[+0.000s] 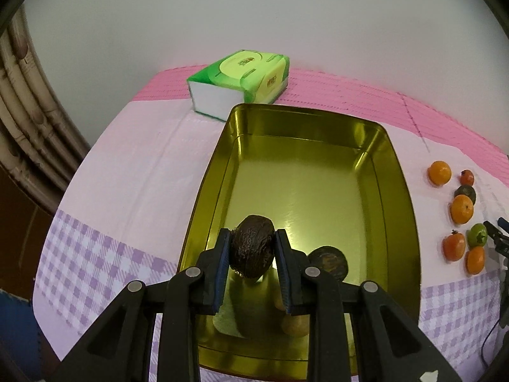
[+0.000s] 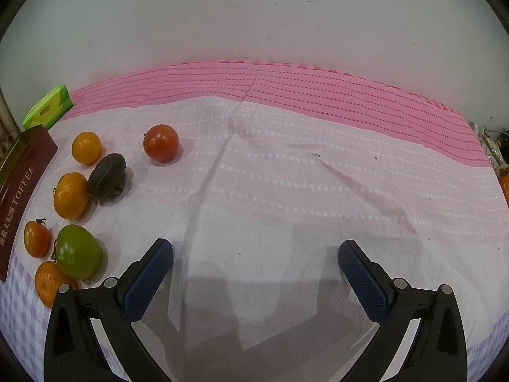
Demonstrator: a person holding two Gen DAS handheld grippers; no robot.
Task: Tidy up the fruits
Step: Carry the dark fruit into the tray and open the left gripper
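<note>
The left tool [image 1: 253, 256] was clamped on a dark brown, wrinkled, oval fruit [image 1: 253, 248], its blue pads pressing both sides, and held it above the near end of a rectangular gold metal tin [image 1: 404, 191]. On the tin's floor, just right of the held fruit, lay a second dark round fruit [image 1: 329, 261], partly hidden by the tool's right finger. The tin stood on a table covered with a pale pink cloth [image 1: 143, 159] that had a lilac check border and a deeper pink band at the far edge. Behind the tin, touching or nearly touching its far rim, sat a green and yellow pack of tissues [image 1: 241, 79].

The right tool [image 2: 255, 254] stood wide apart with nothing between its blue pads, hovering over bare cloth. To its left the loose fruits lay in a cluster beside the tin's maroon outer wall [image 2: 22, 191], printed "TOFFEE": a round red tomato [image 2: 161, 142] set apart from the others, a small orange mandarin [image 2: 86, 147], a wrinkled dark fruit [image 2: 107, 174] touching a larger mandarin [image 2: 70, 195], a small red-orange tomato with a stem [image 2: 37, 238], a large green tomato [image 2: 79, 251], and another mandarin [image 2: 49, 281] partly behind the tool's left finger.
</note>
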